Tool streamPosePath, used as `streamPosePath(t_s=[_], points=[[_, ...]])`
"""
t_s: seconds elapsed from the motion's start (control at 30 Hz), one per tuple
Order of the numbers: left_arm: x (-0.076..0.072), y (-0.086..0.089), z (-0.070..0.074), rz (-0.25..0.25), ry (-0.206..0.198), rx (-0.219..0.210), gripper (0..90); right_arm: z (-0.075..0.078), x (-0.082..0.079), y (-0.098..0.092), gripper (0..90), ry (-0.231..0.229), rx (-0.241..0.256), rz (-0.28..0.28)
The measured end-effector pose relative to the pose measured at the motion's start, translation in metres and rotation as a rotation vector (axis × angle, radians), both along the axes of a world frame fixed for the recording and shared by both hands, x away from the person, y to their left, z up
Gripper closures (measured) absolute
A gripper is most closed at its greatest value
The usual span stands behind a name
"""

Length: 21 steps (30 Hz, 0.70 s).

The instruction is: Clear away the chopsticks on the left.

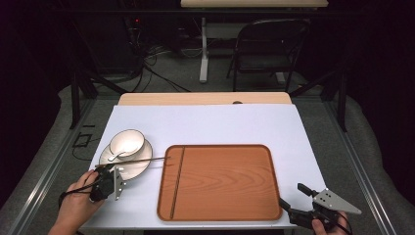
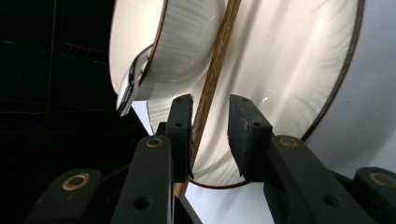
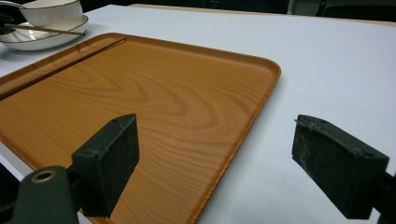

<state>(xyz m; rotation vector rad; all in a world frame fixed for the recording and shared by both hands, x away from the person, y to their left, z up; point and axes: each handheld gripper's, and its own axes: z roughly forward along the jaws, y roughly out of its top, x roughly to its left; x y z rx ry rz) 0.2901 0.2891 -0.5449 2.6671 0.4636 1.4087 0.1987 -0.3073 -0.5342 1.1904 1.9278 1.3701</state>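
the left hand-held gripper [image 2: 210, 135] has its jaws slightly spread around a chopstick [image 2: 212, 77], which lies across the plate [image 2: 289, 60] beside the bowl [image 2: 187, 42]. the right hand-held gripper [image 3: 215, 163] gapes wide at the tray [image 3: 140, 98] corner on the bench [image 3: 327, 60].

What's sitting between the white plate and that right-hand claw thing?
The wooden tray, with one chopstick lying in it, fills the stretch between plate and right gripper, seen in the high view.
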Motion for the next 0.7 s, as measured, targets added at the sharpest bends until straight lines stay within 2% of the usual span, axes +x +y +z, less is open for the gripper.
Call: streamPosePath(t_s=[0.2,0.5,0.57,0.7], points=[[0.007,-0.003,-0.003,-0.002,-0.005,0.048,71.5,0.0,0.0,0.0,14.1,0.002,-0.001,0.0],[0.016,-0.005,-0.008,-0.009,0.014,0.087,71.6,0.0,0.0,0.0,14.1,0.0,0.0,0.0],[0.017,-0.006,-0.01,-0.011,0.016,0.109,72.7,0.0,0.0,0.0,14.1,0.0,0.0,0.0],[0.019,-0.006,-0.012,-0.01,0.017,0.121,75.4,0.0,0.0,0.0,14.1,0.0,0.0,0.001]])
